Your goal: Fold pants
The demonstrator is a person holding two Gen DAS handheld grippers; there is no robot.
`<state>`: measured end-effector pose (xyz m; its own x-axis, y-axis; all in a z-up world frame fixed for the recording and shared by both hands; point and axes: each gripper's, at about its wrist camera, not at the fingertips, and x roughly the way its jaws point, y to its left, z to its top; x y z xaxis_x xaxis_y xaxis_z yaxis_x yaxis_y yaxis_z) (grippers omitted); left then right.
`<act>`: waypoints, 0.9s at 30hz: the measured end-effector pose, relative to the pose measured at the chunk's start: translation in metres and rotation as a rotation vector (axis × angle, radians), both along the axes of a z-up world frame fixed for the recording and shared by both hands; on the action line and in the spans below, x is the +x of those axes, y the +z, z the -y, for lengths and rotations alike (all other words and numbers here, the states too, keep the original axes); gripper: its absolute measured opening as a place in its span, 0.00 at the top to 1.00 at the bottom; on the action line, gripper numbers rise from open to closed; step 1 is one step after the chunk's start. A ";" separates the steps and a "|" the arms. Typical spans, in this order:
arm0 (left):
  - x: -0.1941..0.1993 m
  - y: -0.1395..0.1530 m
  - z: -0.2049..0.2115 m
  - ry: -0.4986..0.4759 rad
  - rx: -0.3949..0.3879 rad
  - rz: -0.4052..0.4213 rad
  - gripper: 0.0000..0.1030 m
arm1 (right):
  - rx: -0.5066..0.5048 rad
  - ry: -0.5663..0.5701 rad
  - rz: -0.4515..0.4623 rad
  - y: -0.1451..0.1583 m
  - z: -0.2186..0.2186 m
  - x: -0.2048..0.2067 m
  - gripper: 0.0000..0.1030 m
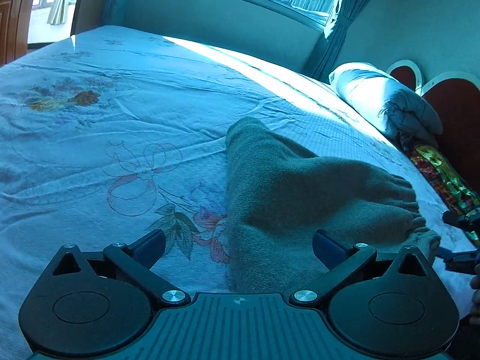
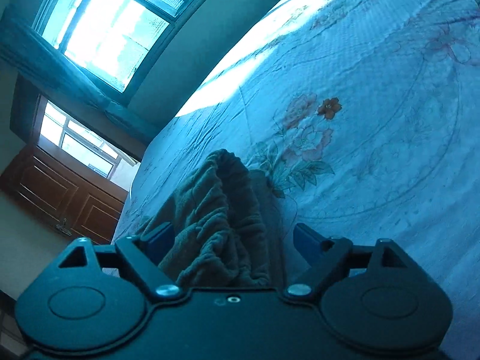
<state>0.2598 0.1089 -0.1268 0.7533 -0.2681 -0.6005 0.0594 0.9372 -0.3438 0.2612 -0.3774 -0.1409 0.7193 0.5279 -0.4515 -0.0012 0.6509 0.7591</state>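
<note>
Pants (image 1: 288,186) down on the bed (image 1: 120,120), grey and fleecy, stretching away from the left hand-held gripper (image 1: 239,244), whose fingers stand wide apart with nothing between them but the near end of the cloth lying below. Over at the right edge of that view, the right hand-held gripper (image 1: 459,240) shows only as dark bits beside the gathered waistband, mostly cut off by the frame. Switch to the right wrist view: the right hand-held gripper (image 2: 232,238) has its fingers spread too, and the bunched elastic waist of the pants (image 2: 216,210) rises between them; whether cloth touches either blue pad (image 2: 306,241) is hard to make out. Only the left view shows the rolled quilt (image 1: 387,99) and red headboard (image 1: 450,105); only the right one shows the wooden door (image 2: 66,192) under the window (image 2: 105,21)
</note>
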 end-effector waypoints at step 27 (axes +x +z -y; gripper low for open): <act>0.090 -0.053 -0.002 -0.226 -0.431 -0.209 0.56 | 0.132 0.239 -0.085 -0.033 -0.029 0.053 0.46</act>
<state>0.3502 0.1107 -0.1799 0.5248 -0.6652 -0.5311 0.1325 0.6802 -0.7210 0.3139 -0.3483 -0.1736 0.5302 0.7362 -0.4207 -0.0755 0.5352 0.8413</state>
